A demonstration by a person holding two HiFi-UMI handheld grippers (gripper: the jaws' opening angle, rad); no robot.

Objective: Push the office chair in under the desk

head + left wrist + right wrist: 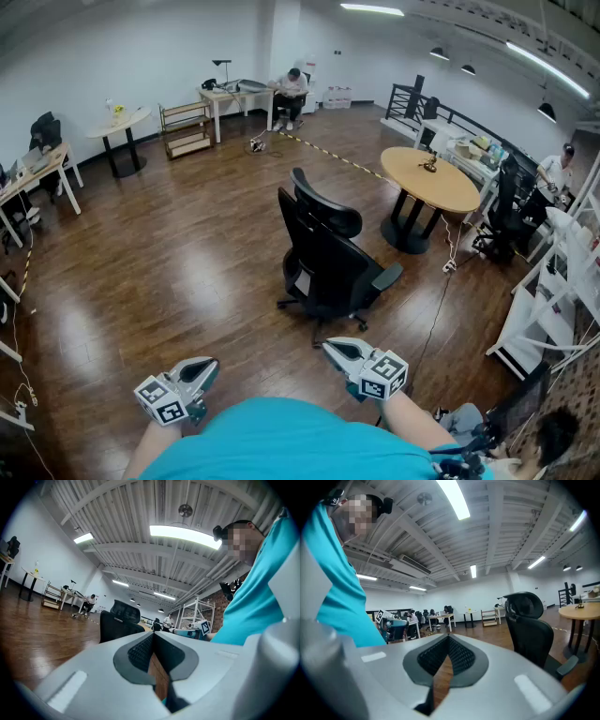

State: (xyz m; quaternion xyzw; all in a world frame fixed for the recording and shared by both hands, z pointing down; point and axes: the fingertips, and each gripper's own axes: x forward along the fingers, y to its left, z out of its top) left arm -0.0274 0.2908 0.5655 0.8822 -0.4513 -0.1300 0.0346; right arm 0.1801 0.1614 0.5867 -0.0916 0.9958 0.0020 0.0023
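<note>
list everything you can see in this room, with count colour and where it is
office chair: 1, black, mid-floor, under no desk
round table: 1, wood top, black base, right of the chair
small round table: 1, pale top, black leg, far left
far desk: 1, white, by the back wall
low shelf: 1, wooden, between small round table and far desk
floor tape: 1 strip, yellow-black, running from the far desk towards the round table
people: 3, one seated at the far desk, one at the right edge, one bottom right
shirt: 1, teal, wearer's, bottom centre
left hand-held gripper: 1, grey, shut, empty
right hand-held gripper: 1, grey, shut, empty
</note>
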